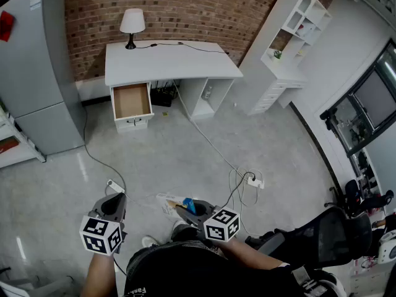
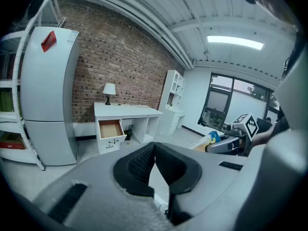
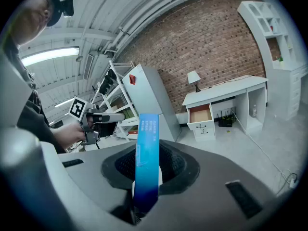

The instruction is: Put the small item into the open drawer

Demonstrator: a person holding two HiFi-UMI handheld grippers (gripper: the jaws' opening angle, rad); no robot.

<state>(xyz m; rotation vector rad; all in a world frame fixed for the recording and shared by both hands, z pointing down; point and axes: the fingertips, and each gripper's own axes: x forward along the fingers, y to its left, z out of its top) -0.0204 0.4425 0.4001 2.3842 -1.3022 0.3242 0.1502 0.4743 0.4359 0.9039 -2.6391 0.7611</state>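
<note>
Right gripper (image 3: pixel 148 171) clamps an upright blue packet (image 3: pixel 147 143) in its jaws. Left gripper (image 2: pixel 155 152) — jaws together. Drawer (image 1: pixel 131 101) stands open.

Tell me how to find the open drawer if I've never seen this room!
Find the red brick wall and the long white desk against it, with a small white lamp on top. Under the lamp end sits the pulled-out white drawer. Only it shows a brown wooden inside; the white drawer below it is shut.
</note>
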